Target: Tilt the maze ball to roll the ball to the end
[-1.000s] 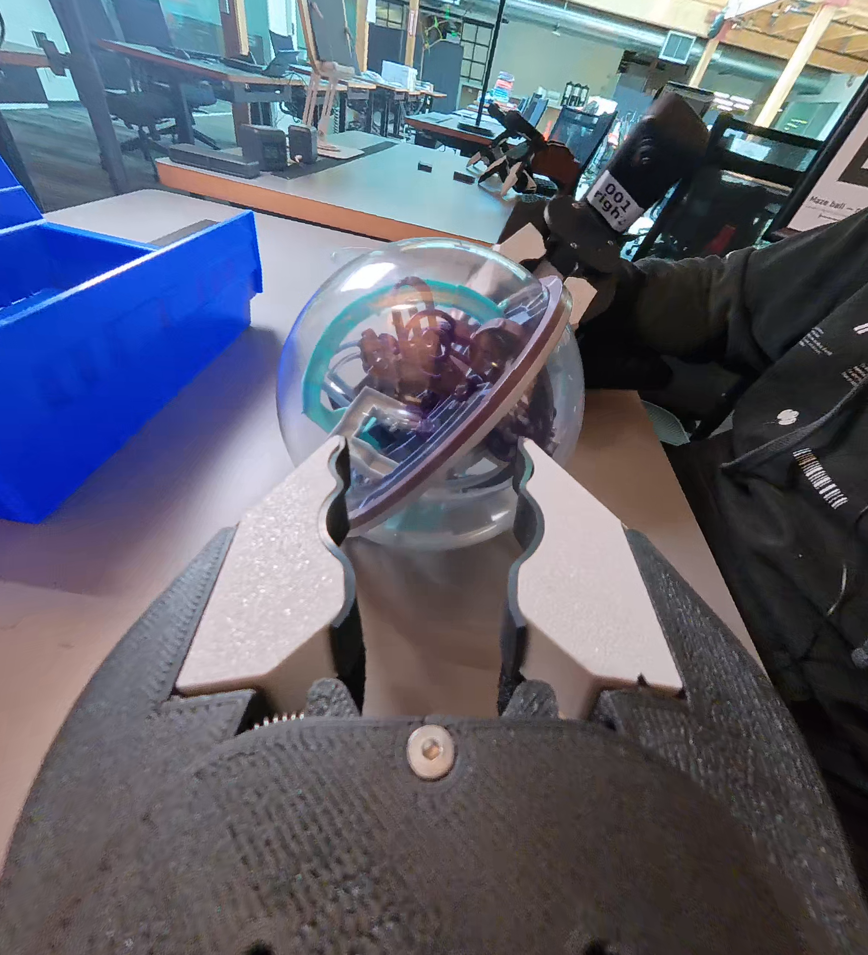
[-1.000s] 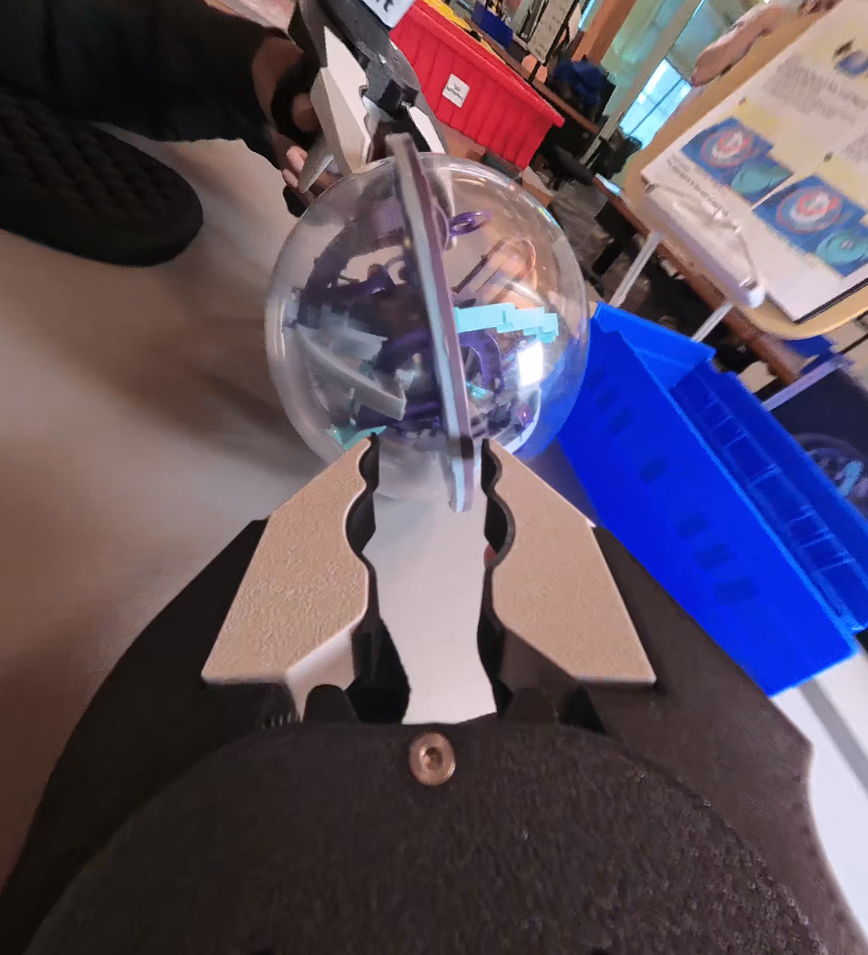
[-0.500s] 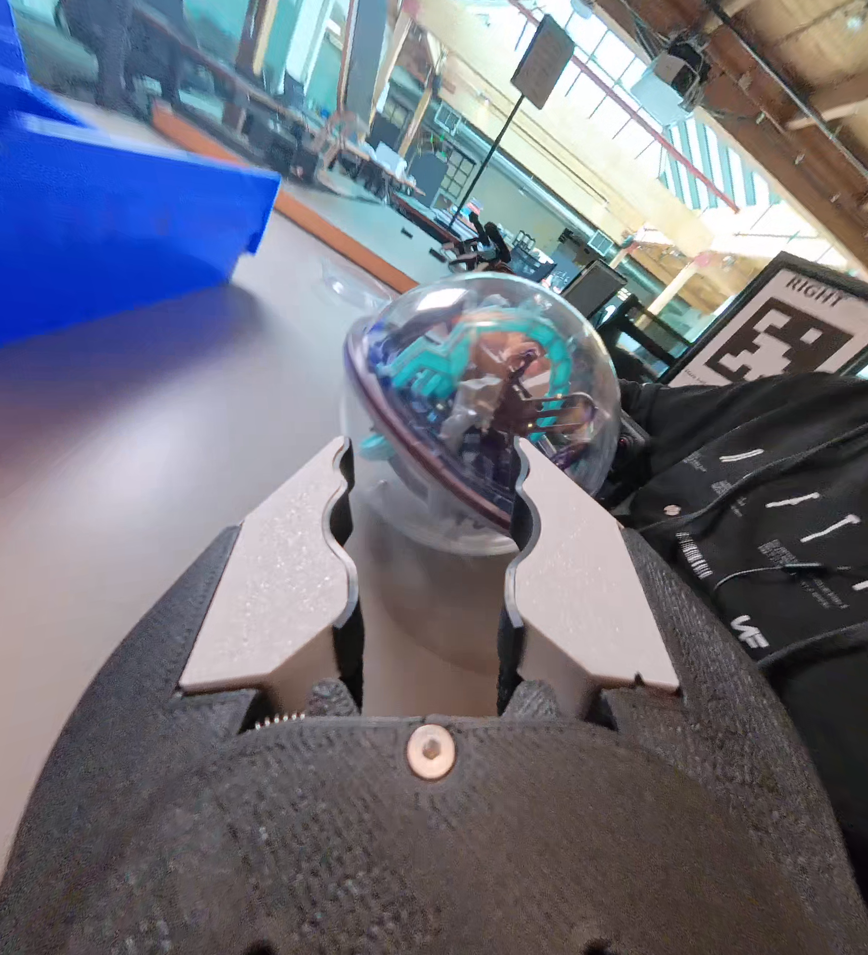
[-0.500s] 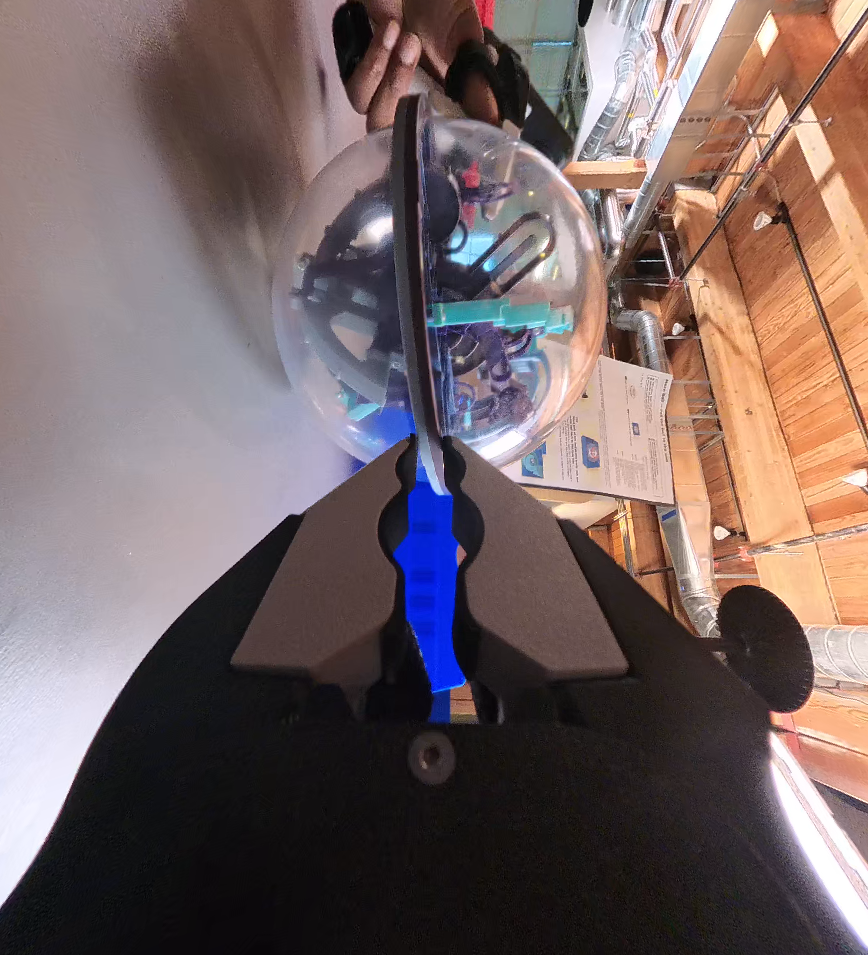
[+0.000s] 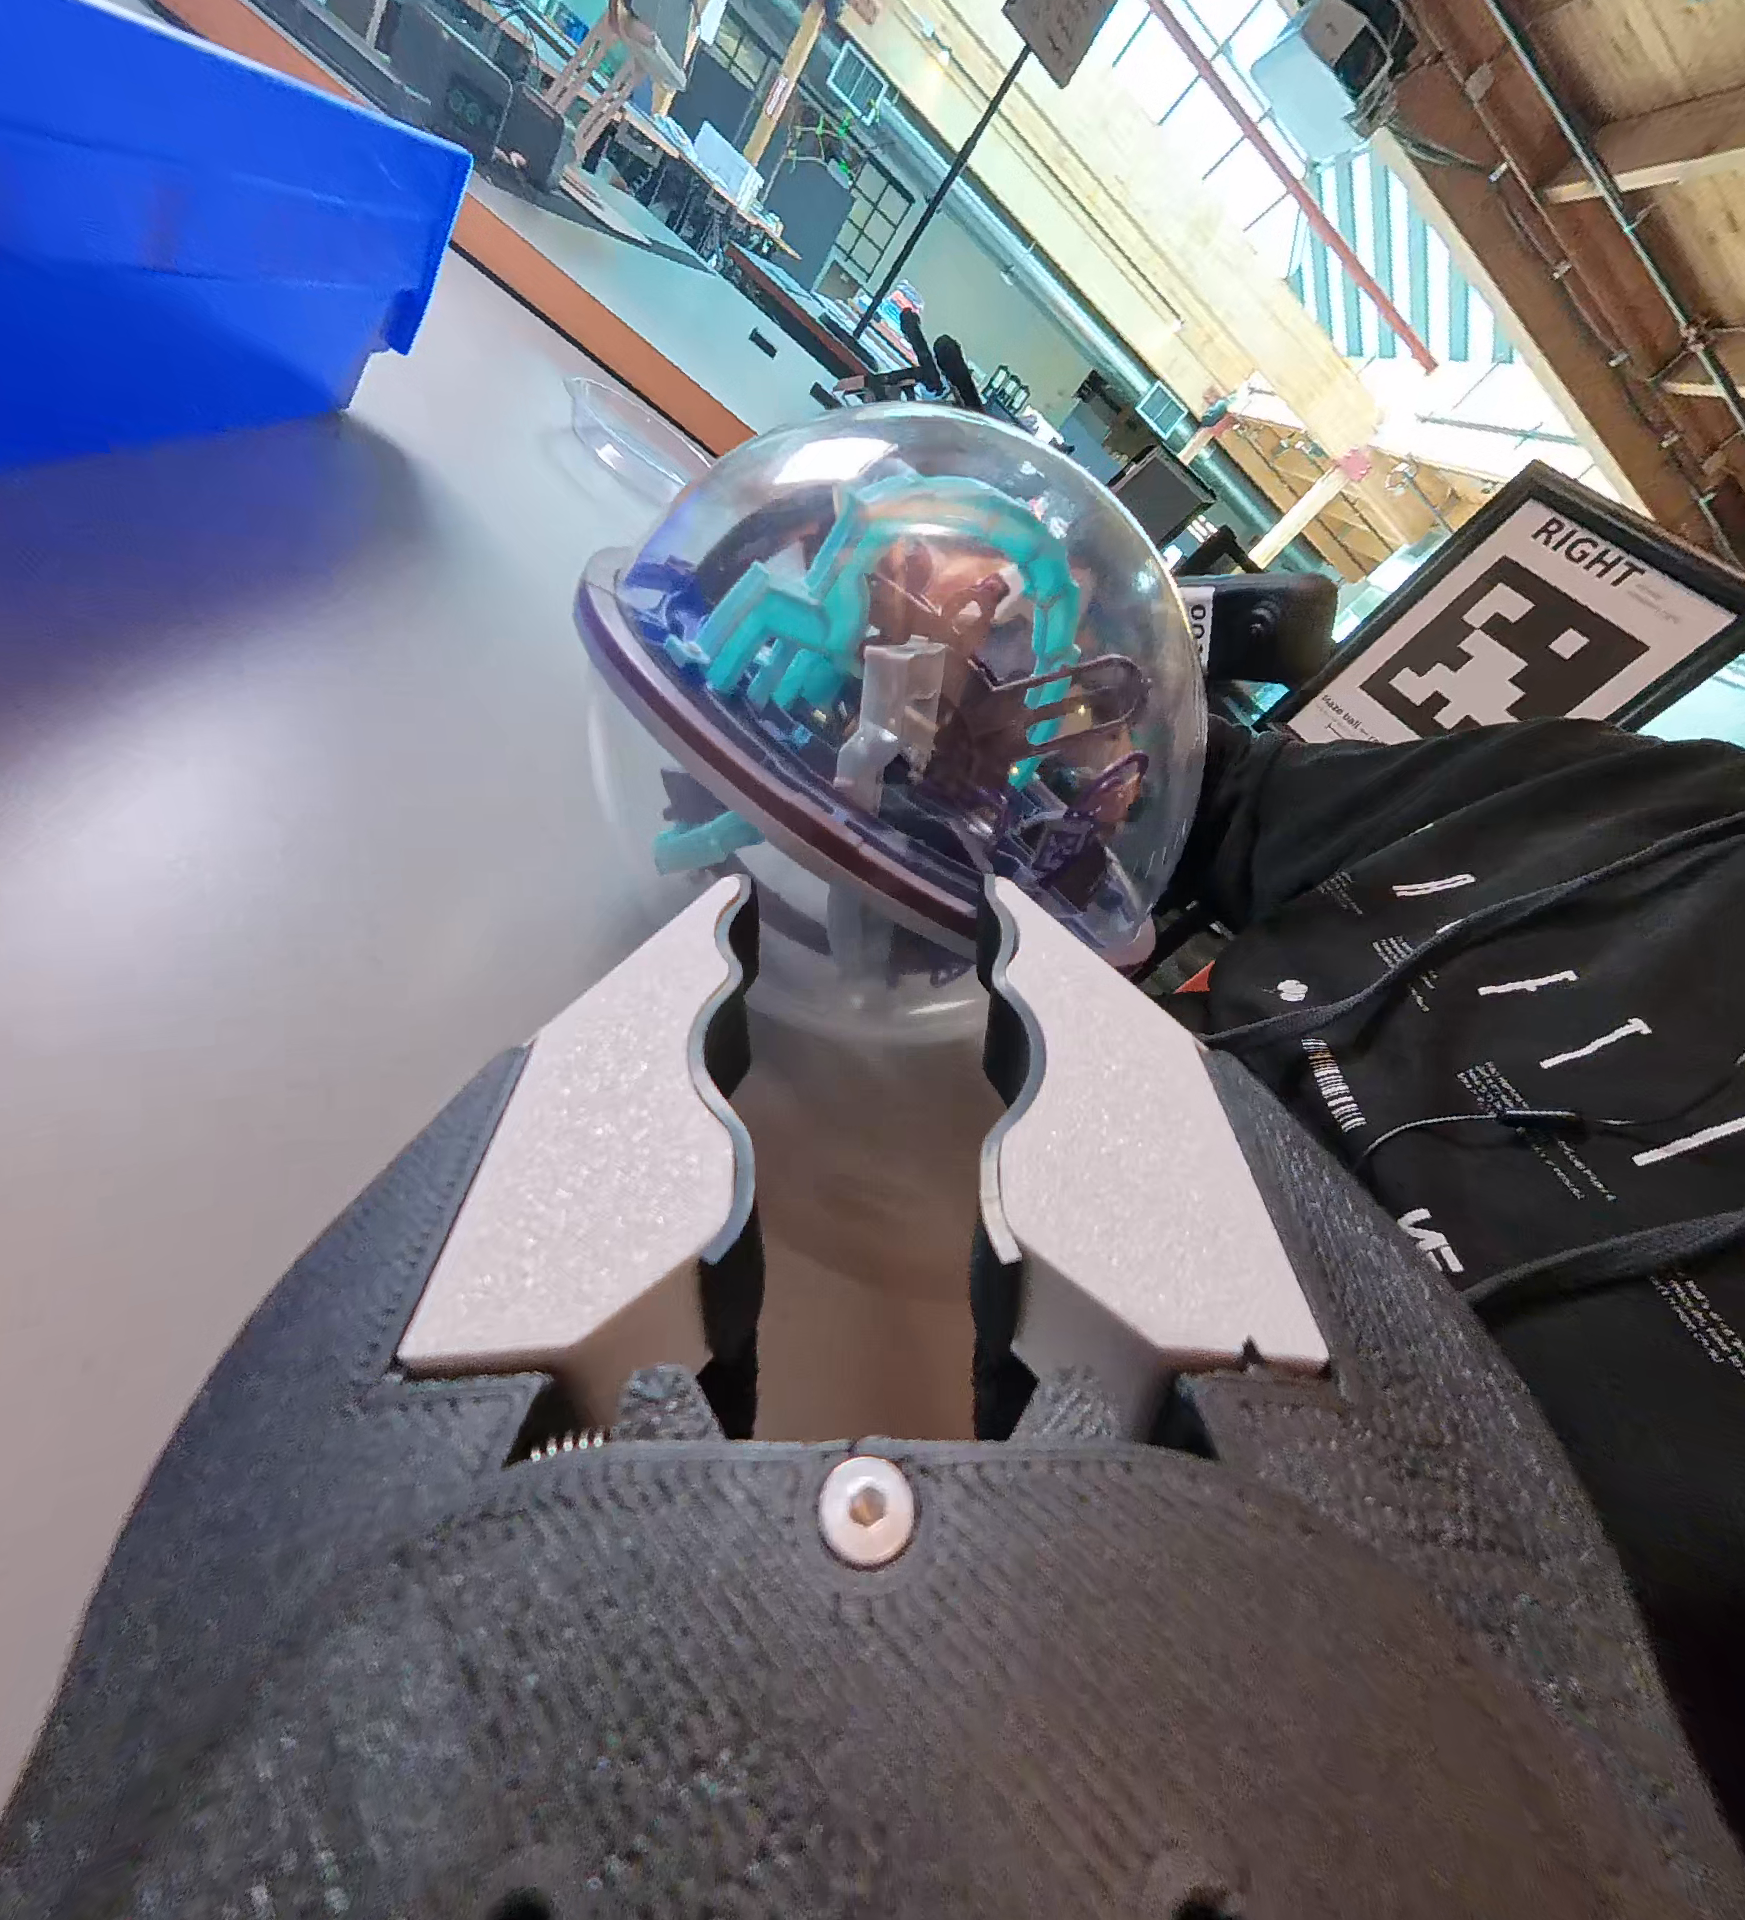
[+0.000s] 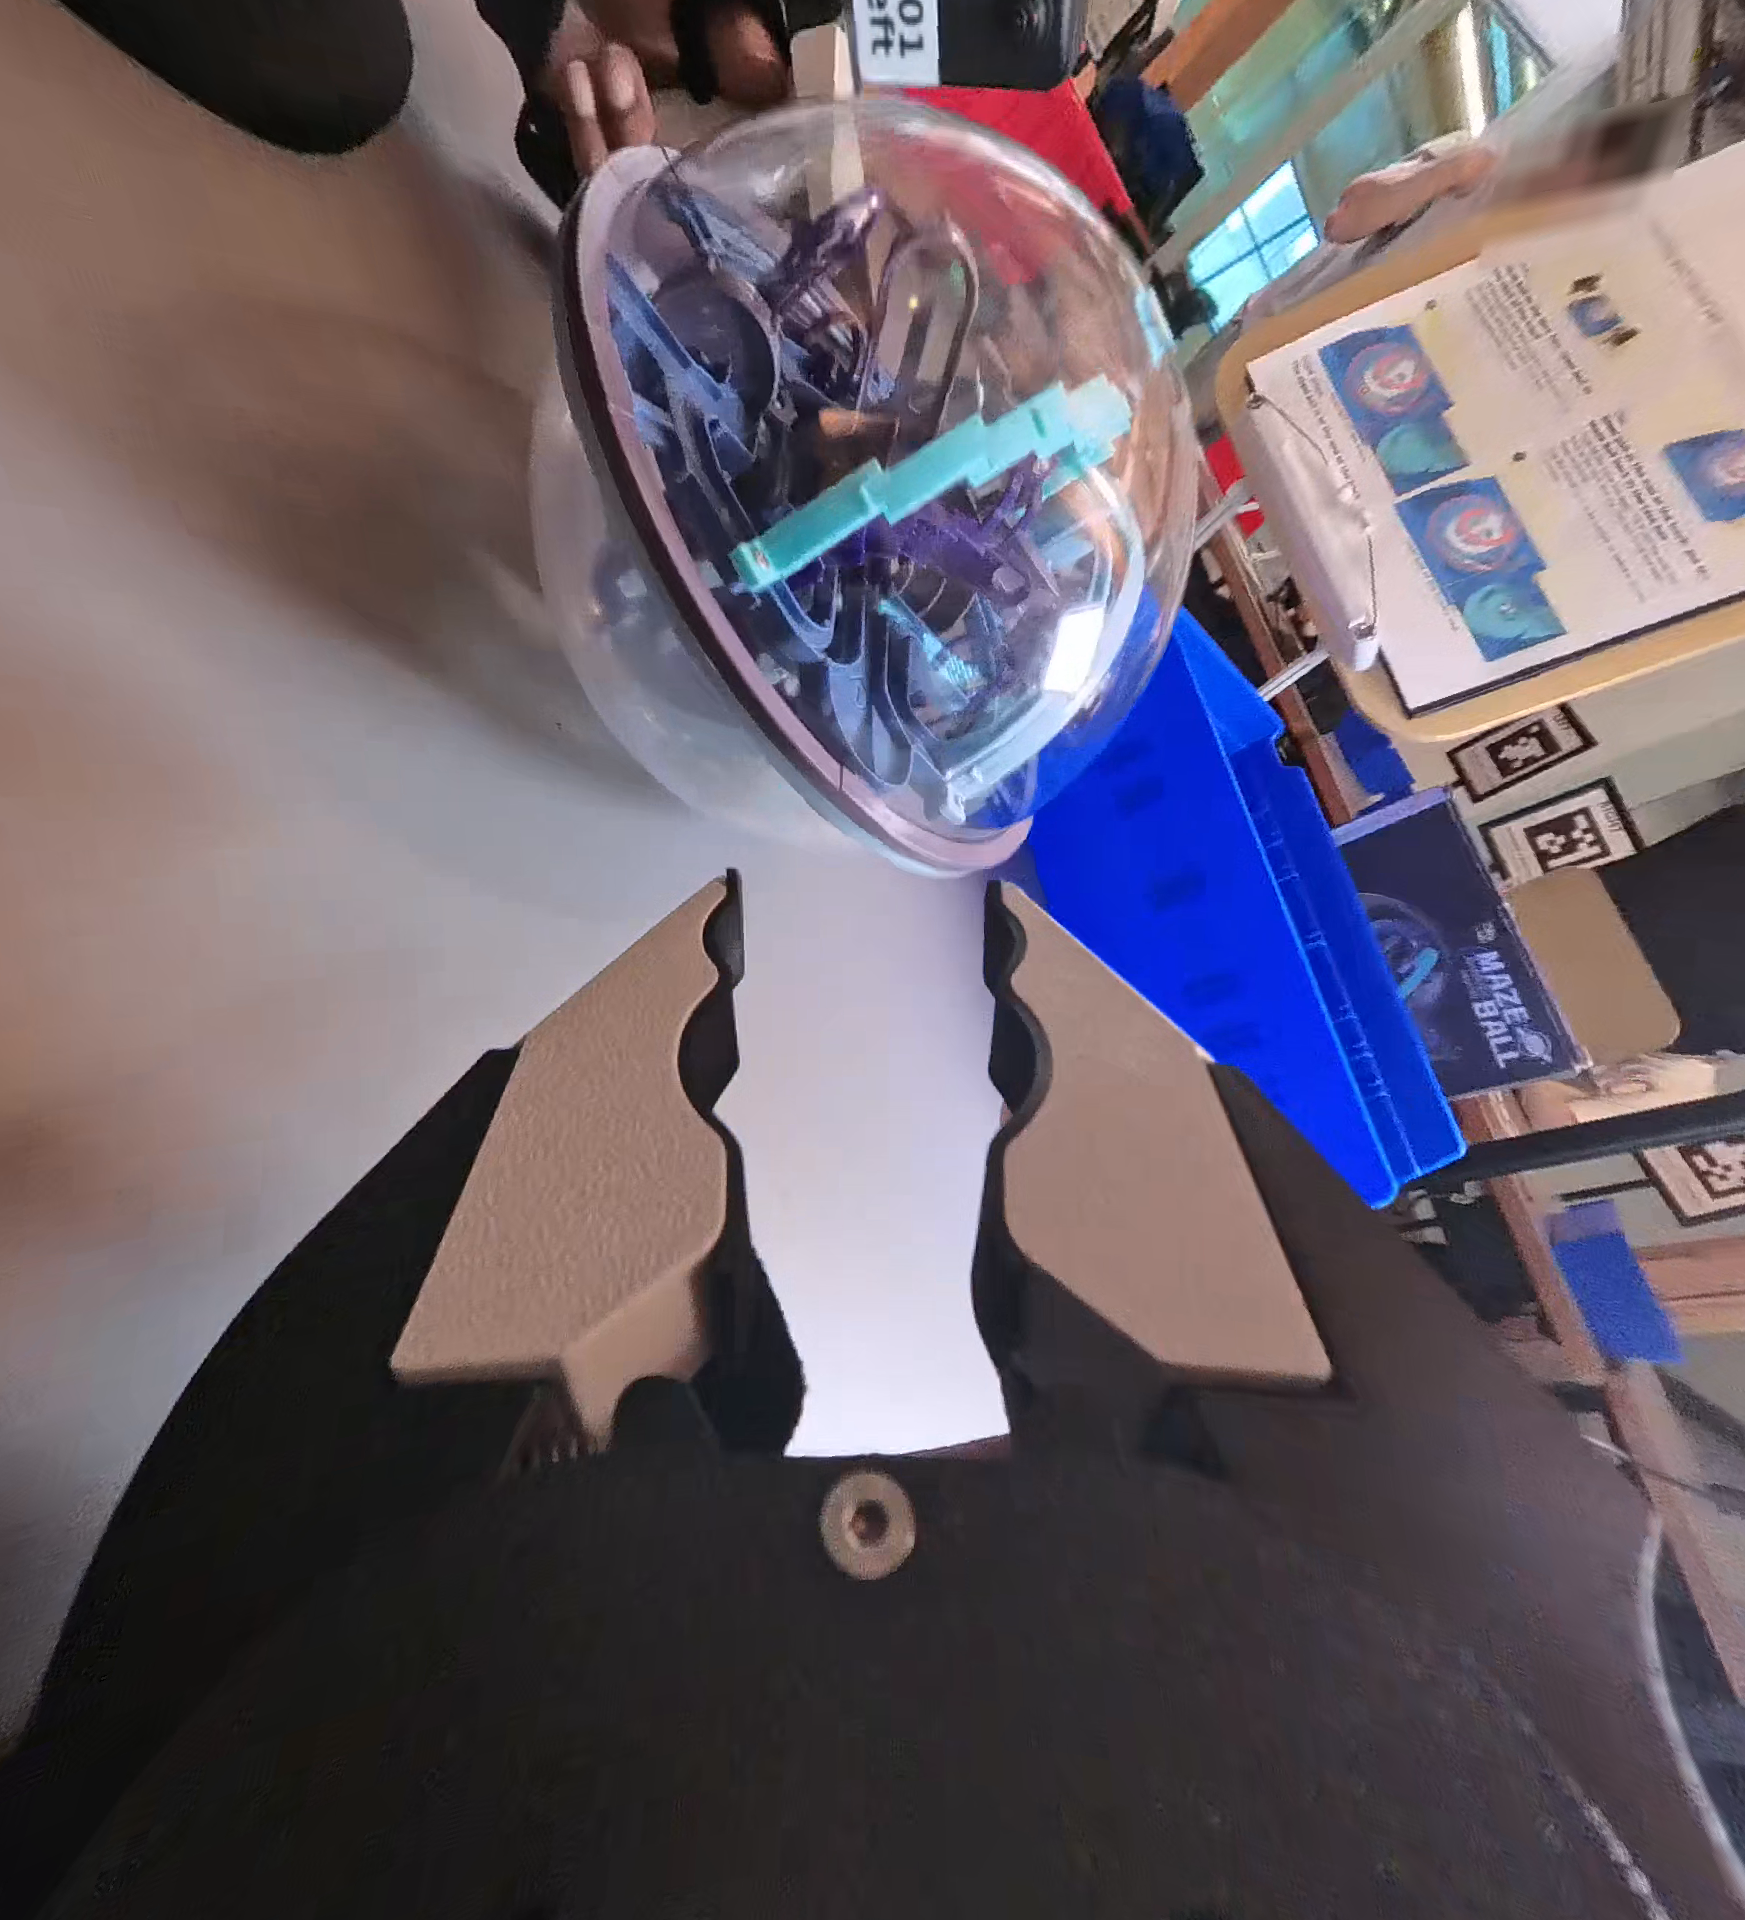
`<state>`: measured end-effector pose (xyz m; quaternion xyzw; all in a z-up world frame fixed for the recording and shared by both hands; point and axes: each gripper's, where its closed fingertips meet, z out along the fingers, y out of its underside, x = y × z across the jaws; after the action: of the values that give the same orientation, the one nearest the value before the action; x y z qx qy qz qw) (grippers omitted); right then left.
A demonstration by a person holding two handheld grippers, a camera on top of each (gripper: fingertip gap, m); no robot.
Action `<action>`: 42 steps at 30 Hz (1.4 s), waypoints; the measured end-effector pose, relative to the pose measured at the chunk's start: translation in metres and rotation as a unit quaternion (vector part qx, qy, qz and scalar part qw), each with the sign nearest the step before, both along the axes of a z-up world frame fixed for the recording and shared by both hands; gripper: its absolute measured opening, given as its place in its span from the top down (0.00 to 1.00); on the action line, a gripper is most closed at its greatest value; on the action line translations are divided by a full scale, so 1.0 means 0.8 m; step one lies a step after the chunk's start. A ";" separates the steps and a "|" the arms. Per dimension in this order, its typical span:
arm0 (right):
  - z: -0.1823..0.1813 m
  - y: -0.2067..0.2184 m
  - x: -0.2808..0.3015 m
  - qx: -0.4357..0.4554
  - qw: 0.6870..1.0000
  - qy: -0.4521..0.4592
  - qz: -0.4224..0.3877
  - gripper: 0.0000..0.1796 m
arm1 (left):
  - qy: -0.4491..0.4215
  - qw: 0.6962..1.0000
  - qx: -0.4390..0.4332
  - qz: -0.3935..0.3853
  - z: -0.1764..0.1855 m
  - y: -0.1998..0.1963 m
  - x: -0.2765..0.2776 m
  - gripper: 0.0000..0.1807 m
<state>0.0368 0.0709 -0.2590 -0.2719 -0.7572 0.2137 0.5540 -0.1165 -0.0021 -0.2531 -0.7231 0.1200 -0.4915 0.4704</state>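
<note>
The maze ball (image 5: 899,686) is a clear sphere with teal, purple and grey tracks and a dark rim around its middle. It is held tilted above the table. My left gripper (image 5: 863,904) is shut on the ball's lower part, with the rim at the right finger. In the right wrist view the ball (image 6: 847,468) sits just beyond my right gripper (image 6: 860,914), whose jaws stand open and apart from the rim. The left gripper's body and a hand (image 6: 629,94) show behind the ball. I cannot make out the small ball inside.
A blue bin (image 5: 141,239) stands on the grey table (image 5: 172,883) to the left; it also shows in the right wrist view (image 6: 1221,935). A clear dish (image 5: 629,426) lies beyond the ball. A person's black hoodie (image 5: 1522,1018) is close on the right. A clipboard with a sheet (image 6: 1574,447) stands behind.
My right gripper has opened, let go of the ball's rim and drawn back a little. The left gripper keeps its hold and has turned the ball, so the rim now slants.
</note>
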 end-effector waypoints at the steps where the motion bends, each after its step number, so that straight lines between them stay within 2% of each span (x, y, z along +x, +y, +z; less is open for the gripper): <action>1: 0.001 -0.001 -0.004 0.001 1.000 0.000 0.004 0.76 | 0.002 1.000 0.001 0.002 0.001 0.003 -0.001 0.78; 3: 0.003 -0.010 -0.016 0.027 0.999 0.010 0.014 0.80 | 0.013 1.000 0.008 0.011 0.002 0.010 -0.003 0.80; 4: 0.005 -0.015 -0.022 0.051 0.998 0.023 0.015 0.86 | 0.019 1.000 0.013 0.019 0.002 0.014 -0.005 0.81; 7: 0.012 -0.027 -0.032 0.173 0.982 0.071 0.006 0.91 | 0.022 0.998 0.020 0.052 0.004 0.026 -0.015 0.84; 9: 0.010 -0.053 -0.033 0.226 0.970 0.079 0.027 0.95 | 0.027 0.995 0.020 0.097 0.004 0.037 -0.031 0.83; 10: 0.007 -0.073 -0.032 0.222 0.971 0.075 0.048 0.96 | 0.033 0.993 0.024 0.113 0.005 0.039 -0.038 0.82; 13: 0.024 -0.109 -0.019 0.103 0.987 0.073 0.099 0.92 | 0.016 0.990 0.038 0.132 0.025 0.032 -0.052 0.77; 16: 0.057 -0.067 -0.004 -0.067 0.993 0.068 0.067 0.93 | 0.007 0.992 0.029 0.121 0.032 0.011 -0.050 0.74; 19: 0.028 -0.010 -0.002 -0.241 0.970 -0.012 0.001 0.86 | 0.010 0.997 0.014 0.074 0.027 -0.009 -0.022 0.72; 21: 0.009 -0.011 -0.009 -0.328 0.943 -0.056 -0.004 0.91 | 0.023 0.999 0.008 0.036 0.020 -0.012 0.008 0.74; 23: -0.003 -0.008 -0.021 -0.329 0.942 -0.060 -0.025 0.98 | -0.002 1.000 0.015 0.000 0.032 -0.017 0.026 0.83; 24: -0.003 -0.011 -0.025 -0.324 0.944 -0.054 -0.021 0.99 | 0.016 1.000 0.012 -0.006 0.027 -0.016 0.030 0.85; 25: -0.002 -0.015 -0.028 -0.327 0.943 -0.054 -0.014 0.99 | 0.041 0.999 0.020 -0.010 0.022 -0.016 0.033 0.87; 28: -0.008 -0.016 -0.022 -0.357 0.929 -0.095 -0.019 0.87 | 0.062 0.998 0.021 -0.023 0.014 -0.019 0.040 0.87; 31: -0.020 -0.015 0.020 -0.410 0.898 -0.158 -0.021 0.83 | 0.042 0.998 0.023 -0.028 0.022 -0.032 0.039 0.83; 33: -0.016 -0.063 0.060 -0.469 0.854 -0.221 0.033 0.75 | 0.038 0.998 0.044 -0.032 0.029 -0.045 0.041 0.77; 34: -0.011 -0.092 0.072 -0.482 0.843 -0.233 0.055 0.71 | 0.045 0.997 0.057 -0.030 0.031 -0.050 0.045 0.70; 36: -0.010 -0.143 0.071 -0.479 0.846 -0.226 0.059 0.60 | 0.060 0.993 0.085 -0.053 0.032 -0.062 0.065 0.56; 39: -0.020 -0.171 0.055 -0.481 0.846 -0.227 0.035 0.56 | 0.074 0.988 0.098 -0.094 0.036 -0.073 0.093 0.44; 40: -0.024 -0.171 0.052 -0.476 0.848 -0.228 0.043 0.55 | 0.070 0.986 0.099 -0.113 0.040 -0.080 0.099 0.46; 42: -0.028 -0.159 0.043 -0.466 0.855 -0.225 0.040 0.60 | 0.065 0.988 0.096 -0.099 0.048 -0.076 0.098 0.50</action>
<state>0.0709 -0.0560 -0.2814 -0.5081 -0.6834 0.4967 0.1678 -0.0381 -0.0630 -0.2144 -0.6895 0.2674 -0.4738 0.4781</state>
